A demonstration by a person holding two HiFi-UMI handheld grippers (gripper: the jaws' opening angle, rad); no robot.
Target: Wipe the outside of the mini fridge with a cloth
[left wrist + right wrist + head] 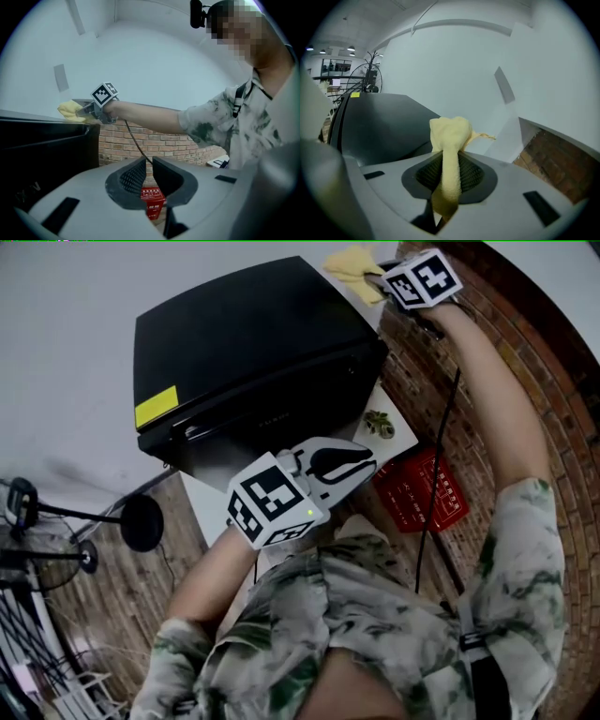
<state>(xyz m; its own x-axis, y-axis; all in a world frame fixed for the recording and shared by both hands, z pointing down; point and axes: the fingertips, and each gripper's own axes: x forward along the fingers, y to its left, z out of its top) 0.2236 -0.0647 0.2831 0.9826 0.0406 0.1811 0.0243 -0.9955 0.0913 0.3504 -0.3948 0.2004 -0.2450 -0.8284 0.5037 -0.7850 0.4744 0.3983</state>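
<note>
The black mini fridge (244, 343) with a yellow sticker stands on a white table (398, 432); its dark top also fills the left of the right gripper view (379, 122). My right gripper (377, 279) is shut on a yellow cloth (352, 266) at the fridge top's far right corner. The cloth (450, 131) bunches out past the right gripper (450, 161). The left gripper view shows that cloth (69, 110) resting on the fridge's top edge (42, 140). My left gripper (364, 459) hangs beside the fridge's near right side, its jaws (149, 164) together and holding nothing.
A red crate (422, 488) sits on the floor below the table, seen past the left jaws too (152, 199). A small green plant (379, 423) stands on the table by the fridge. A brick wall (525, 343) runs along the right. Black stands (141, 521) crowd the left.
</note>
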